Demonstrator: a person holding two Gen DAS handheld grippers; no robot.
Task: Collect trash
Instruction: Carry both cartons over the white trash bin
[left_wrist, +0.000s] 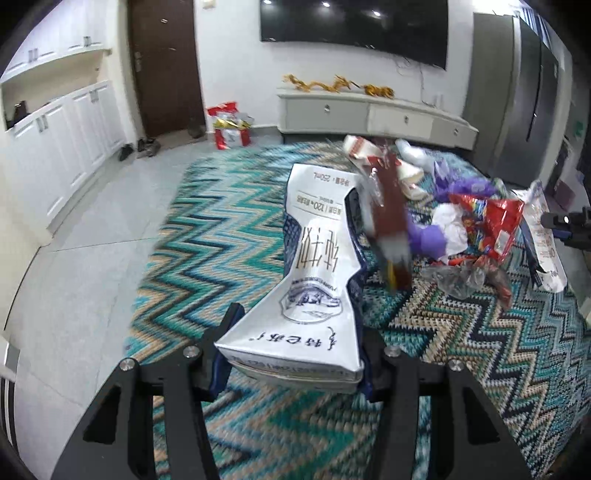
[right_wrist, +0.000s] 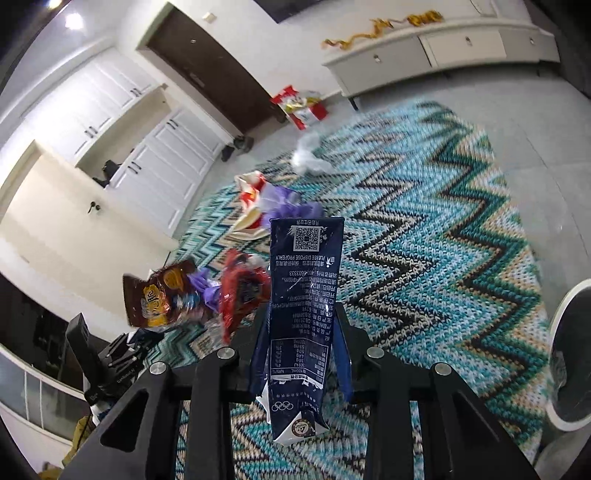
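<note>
**Two cartons lifted, a heap of wrappers still on the rug**

Two grips are full at this moment, one per hand. Beneath and ahead of both grippers spreads the zigzag rug (left_wrist: 207, 236), with pale floor tiles beyond it.

The left gripper (left_wrist: 295, 354) is clamped on a flattened white milk carton (left_wrist: 317, 266), its jaws pressing the carton's near end from both sides; the carton juts forward and up, clear of the rug. The right gripper (right_wrist: 301, 354) is narrower, pinching a crushed dark blue carton (right_wrist: 304, 306) across its lower part, so the pack stands upright between the fingers with its folded end hanging toward the camera.

Just ahead and to the right of the left gripper lies the remaining pile: a red foil wrapper (left_wrist: 491, 225), purple wrappers (left_wrist: 439, 236), a brown snack packet (left_wrist: 391, 229) that looks blurred, and clear crumpled plastic (left_wrist: 461, 280). From the right gripper the same heap sits ahead to the left, and a loose scrap of clear plastic (right_wrist: 308, 155) lies farther ahead.

As a judgement, the job is only started: two pieces are picked up but not binned, and no bin can be made out for certain. Most of the litter remains.
</note>
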